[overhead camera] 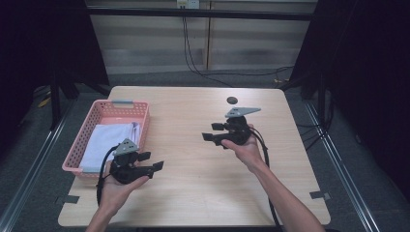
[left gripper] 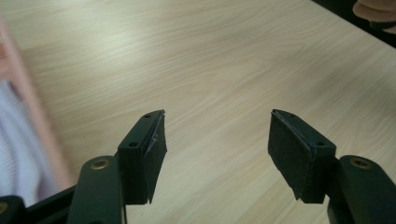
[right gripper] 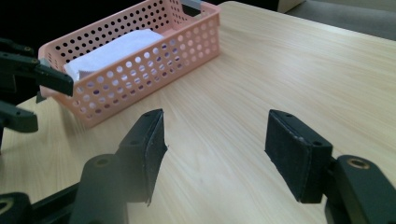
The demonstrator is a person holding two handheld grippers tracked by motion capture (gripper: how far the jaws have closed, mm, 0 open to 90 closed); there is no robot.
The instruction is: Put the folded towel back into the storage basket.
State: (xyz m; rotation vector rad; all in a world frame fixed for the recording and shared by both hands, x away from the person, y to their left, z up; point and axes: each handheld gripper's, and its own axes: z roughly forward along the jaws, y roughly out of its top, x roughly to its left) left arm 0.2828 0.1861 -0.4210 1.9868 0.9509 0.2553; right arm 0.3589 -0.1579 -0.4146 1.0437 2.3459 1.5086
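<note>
A pink perforated basket (overhead camera: 143, 117) stands at the table's left side with a folded white cloth (overhead camera: 107, 140) lying inside it. My left gripper (overhead camera: 153, 161) is held just right of the basket's near end, jaws open and pointing right, nothing between them. In the left gripper view the open gripper (left gripper: 217, 154) hovers over bare wood, the basket's wall (left gripper: 35, 112) blurred at the left. My right gripper (overhead camera: 212, 132) is held near the table's middle, open and empty, pointing left. In the right gripper view that gripper (right gripper: 215, 151) faces the basket (right gripper: 154, 70) and cloth (right gripper: 116, 49).
The light wooden table (overhead camera: 193, 193) carries a small dark round mark (overhead camera: 232, 100) near its far edge. Black cables (overhead camera: 265, 154) trail from the grippers toward the near edge. Dark curtains and a floor with cables (overhead camera: 203, 72) surround the table.
</note>
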